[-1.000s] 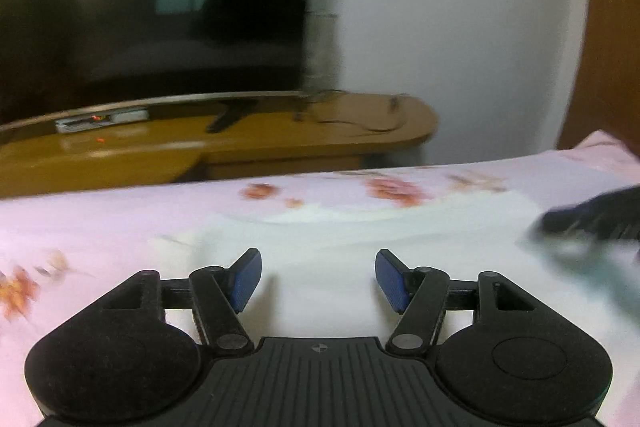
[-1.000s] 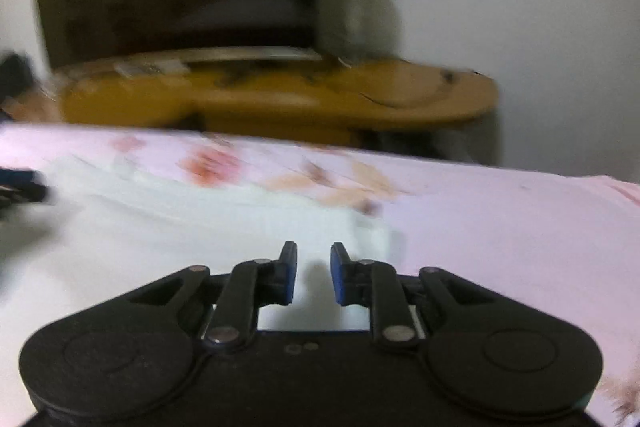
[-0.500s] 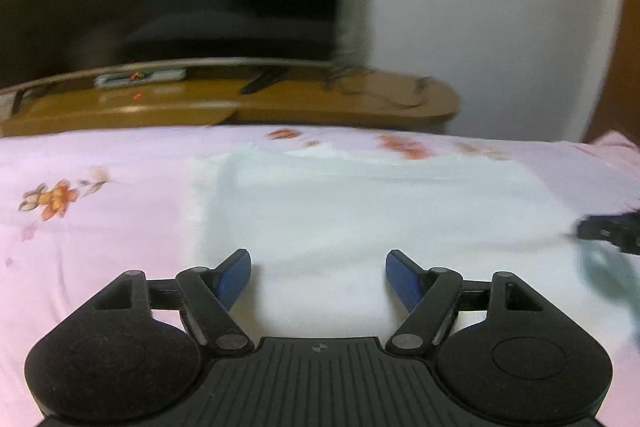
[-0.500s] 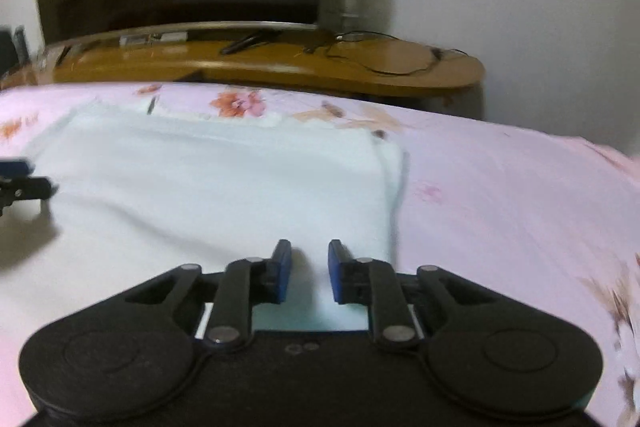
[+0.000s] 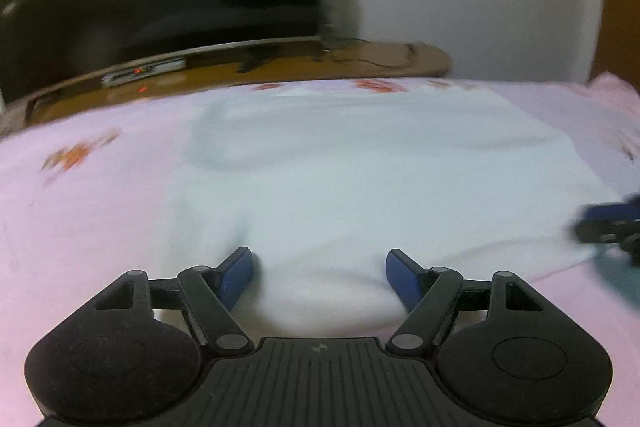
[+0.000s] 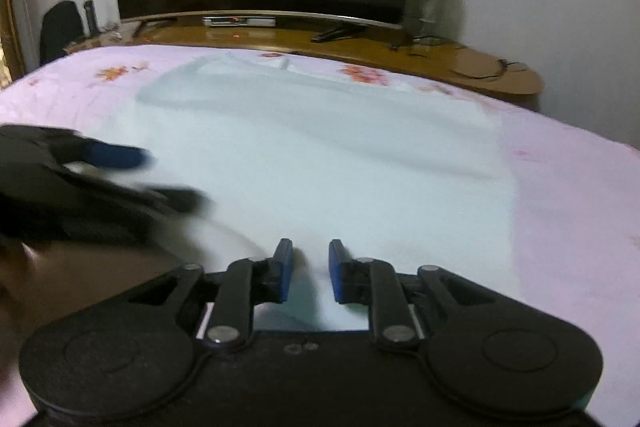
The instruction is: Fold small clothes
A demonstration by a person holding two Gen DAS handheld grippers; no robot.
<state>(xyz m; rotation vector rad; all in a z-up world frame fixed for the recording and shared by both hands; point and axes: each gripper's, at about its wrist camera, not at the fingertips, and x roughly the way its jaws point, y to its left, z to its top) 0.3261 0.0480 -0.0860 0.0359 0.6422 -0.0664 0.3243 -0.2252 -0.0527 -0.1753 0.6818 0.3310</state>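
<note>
1. Compared with half a second before, we saw the left gripper (image 5: pixel 318 273) lower and closer to the white garment (image 5: pixel 360 179), whose near edge now bunched up between its fingers; more of the cloth filled both views.
2. The garment lay spread flat on the pink flowered bedsheet (image 5: pixel 80 211), reaching toward the far edge of the bed near the wooden TV stand (image 6: pixel 360 47).
3. We held the left gripper low over the near hem, jaws wide apart and gripping nothing, the cloth only heaped between them.
4. The right gripper (image 6: pixel 310 269) sat low at the near hem too, jaws narrowly parted with a ridge of cloth between them; we could not tell whether they pinched it.
5. Each gripper showed blurred at the other view's side.
</note>
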